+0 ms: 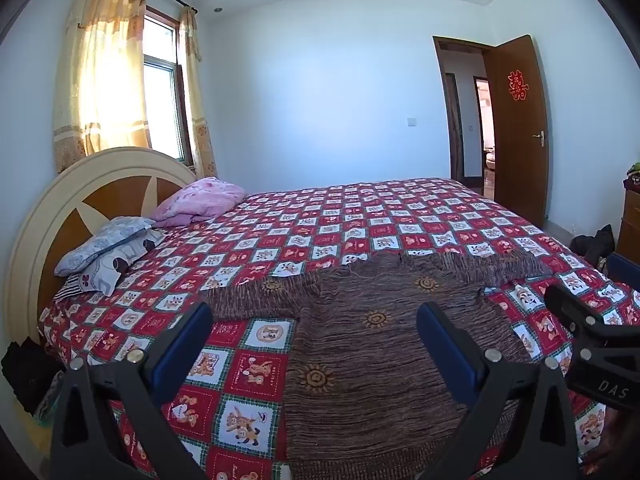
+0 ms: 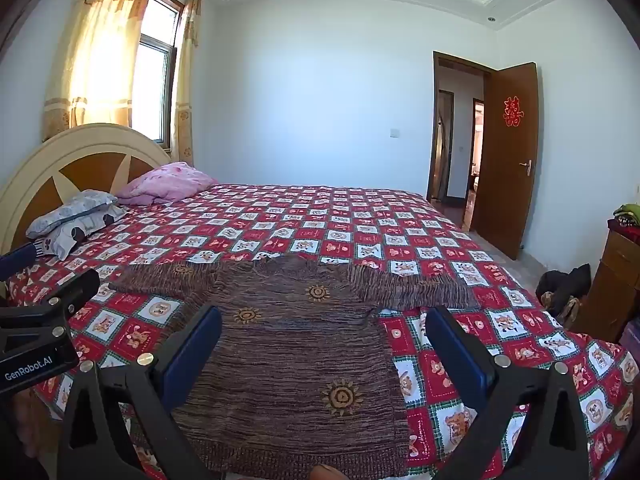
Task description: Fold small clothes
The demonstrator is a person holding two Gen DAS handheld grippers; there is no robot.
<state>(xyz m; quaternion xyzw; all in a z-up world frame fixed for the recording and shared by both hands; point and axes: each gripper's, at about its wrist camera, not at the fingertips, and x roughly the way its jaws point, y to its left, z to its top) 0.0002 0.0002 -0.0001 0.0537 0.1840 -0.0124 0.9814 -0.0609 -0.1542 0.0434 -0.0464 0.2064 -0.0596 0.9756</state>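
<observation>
Brown knitted sweater (image 2: 288, 344) spread flat, sleeves out, on checked bedspread (image 2: 320, 220); left hand-held gripper (image 1: 316, 332) and right hand-held gripper (image 2: 324, 336) both gaping wide, holding nothing

We see the sweater (image 2: 280, 344) lying flat on the bed (image 2: 360, 224), near its front edge, sleeves spread left and right. The pillows (image 2: 76, 220) sit far left against the headboard (image 2: 72, 152). Behind the bed at right stands the open door (image 2: 508, 160); a cabinet (image 2: 612, 280) is at far right.
</observation>
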